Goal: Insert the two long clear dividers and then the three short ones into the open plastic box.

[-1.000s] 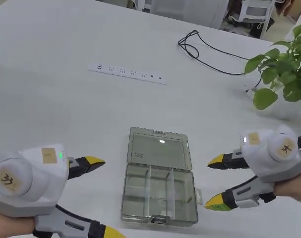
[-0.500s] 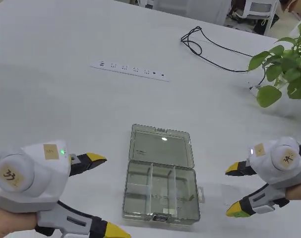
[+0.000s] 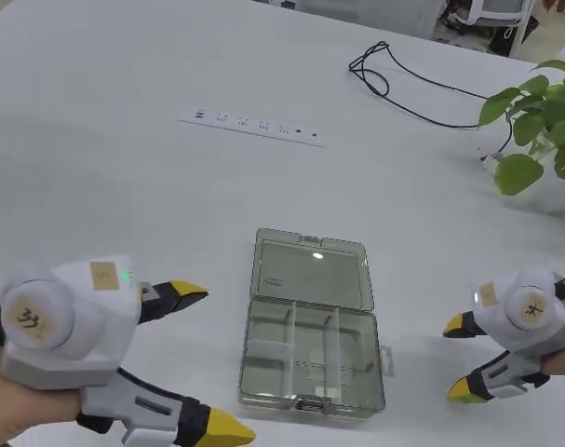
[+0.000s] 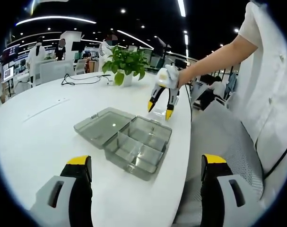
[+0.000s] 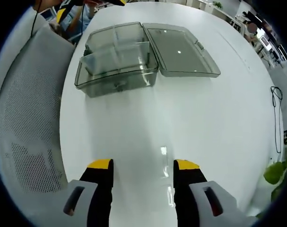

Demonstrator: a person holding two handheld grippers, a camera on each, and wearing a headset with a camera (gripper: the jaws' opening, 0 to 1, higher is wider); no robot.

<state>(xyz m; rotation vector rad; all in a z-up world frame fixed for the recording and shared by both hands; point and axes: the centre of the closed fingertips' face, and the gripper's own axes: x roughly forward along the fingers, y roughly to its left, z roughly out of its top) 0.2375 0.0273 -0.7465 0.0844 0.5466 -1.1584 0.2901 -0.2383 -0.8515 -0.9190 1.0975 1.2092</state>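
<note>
The open plastic box (image 3: 312,272) lay lid-back on the white table (image 3: 124,186) with clear dividers (image 3: 325,340) standing in its base, the left gripper (image 3: 212,359) left of the box, the right gripper (image 3: 458,359) right of it, both apart from it, jaws spread, holding nothing.

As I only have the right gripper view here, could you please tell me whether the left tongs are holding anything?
Observer: No. In the left gripper view the left tongs are open with nothing between them, and the plastic box lies ahead of them.
Operator: Thank you. Are they touching the box?
Observer: No. In the head view a strip of bare table lies between their tips and the box's left wall.
</note>
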